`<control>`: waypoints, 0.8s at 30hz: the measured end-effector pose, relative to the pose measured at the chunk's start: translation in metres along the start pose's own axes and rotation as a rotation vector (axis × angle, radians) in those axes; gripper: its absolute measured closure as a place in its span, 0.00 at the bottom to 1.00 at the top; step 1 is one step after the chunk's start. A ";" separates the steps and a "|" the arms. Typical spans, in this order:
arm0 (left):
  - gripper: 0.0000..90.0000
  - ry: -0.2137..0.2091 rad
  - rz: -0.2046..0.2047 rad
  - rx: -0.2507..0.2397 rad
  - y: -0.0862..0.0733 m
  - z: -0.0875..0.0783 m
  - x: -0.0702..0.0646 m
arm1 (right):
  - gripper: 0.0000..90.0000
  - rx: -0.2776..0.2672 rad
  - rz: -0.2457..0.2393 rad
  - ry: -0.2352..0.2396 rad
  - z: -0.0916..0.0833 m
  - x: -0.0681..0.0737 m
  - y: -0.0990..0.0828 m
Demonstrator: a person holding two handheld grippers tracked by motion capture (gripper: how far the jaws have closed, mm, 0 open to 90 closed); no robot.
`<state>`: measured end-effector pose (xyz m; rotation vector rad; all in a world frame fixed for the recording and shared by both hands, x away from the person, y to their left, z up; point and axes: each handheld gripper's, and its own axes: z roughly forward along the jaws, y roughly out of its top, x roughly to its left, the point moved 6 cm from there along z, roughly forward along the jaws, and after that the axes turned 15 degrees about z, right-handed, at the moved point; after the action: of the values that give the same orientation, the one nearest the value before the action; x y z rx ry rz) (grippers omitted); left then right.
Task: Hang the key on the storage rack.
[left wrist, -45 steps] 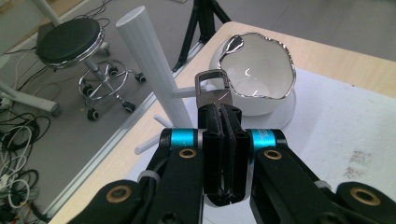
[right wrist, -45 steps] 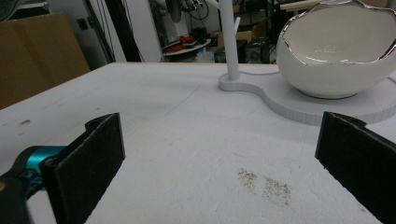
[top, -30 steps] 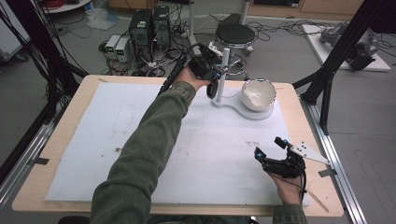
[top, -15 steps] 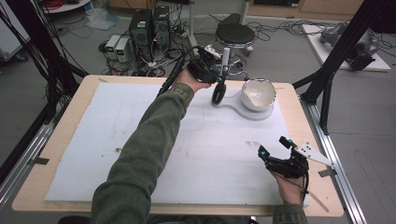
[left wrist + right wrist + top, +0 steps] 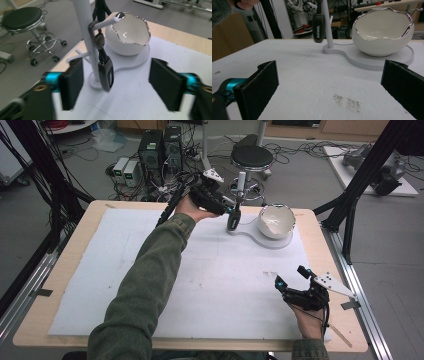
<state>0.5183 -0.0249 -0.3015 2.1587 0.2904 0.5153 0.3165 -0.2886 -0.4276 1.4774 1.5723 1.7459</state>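
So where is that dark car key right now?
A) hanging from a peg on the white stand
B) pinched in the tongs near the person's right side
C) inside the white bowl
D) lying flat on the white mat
A: the car key dangles by its ring from a peg of the white stand, beside the bowl; the left tongs are open around it, pads not touching it.

You have wide free table [image 5: 150, 285] in front of the white stand [image 5: 239, 190]; beside it the eggshell bowl [image 5: 276, 221] blocks you.
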 end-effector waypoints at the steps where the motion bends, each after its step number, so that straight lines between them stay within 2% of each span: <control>1: 0.23 -0.015 -0.014 -0.007 -0.002 -0.003 0.000 | 0.00 0.001 -0.001 -0.008 0.000 0.000 0.000; 3: 0.10 -0.029 -0.036 -0.031 -0.004 -0.007 0.000 | 0.00 0.005 -0.004 -0.005 0.001 0.000 -0.001; 6: 0.02 -0.029 -0.057 -0.082 -0.006 -0.017 0.003 | 0.00 0.005 -0.004 -0.007 0.001 -0.001 -0.001; 7: 0.02 -0.026 -0.063 -0.094 -0.006 -0.020 0.003 | 0.00 0.004 -0.003 -0.010 0.001 -0.001 0.000; 9: 0.02 -0.006 -0.061 -0.087 -0.009 -0.025 0.005 | 0.00 0.004 -0.005 -0.010 0.001 -0.001 0.000; 12: 0.02 -0.008 -0.059 -0.112 -0.010 -0.032 0.003 | 0.00 0.001 -0.002 -0.014 0.000 -0.001 0.000; 15: 0.02 -0.001 -0.046 -0.109 -0.010 -0.037 -0.001 | 0.00 0.004 0.000 -0.015 0.000 -0.001 -0.001; 17: 0.02 -0.010 -0.052 -0.124 -0.010 -0.042 -0.006 | 0.00 0.001 -0.004 -0.012 0.000 -0.001 0.000; 18: 0.02 -0.029 -0.055 -0.131 -0.010 -0.042 -0.009 | 0.00 0.003 -0.002 -0.012 0.000 0.000 -0.001; 20: 0.02 -0.047 -0.046 -0.117 -0.013 -0.043 -0.015 | 0.00 0.001 -0.003 -0.009 0.000 0.000 0.000; 24: 0.02 -0.051 -0.028 -0.102 -0.019 -0.047 -0.023 | 0.00 0.002 -0.005 -0.010 -0.001 0.000 0.000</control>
<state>0.4760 0.0110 -0.2969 2.0626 0.2605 0.4491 0.3160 -0.2890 -0.4280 1.4799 1.5720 1.7313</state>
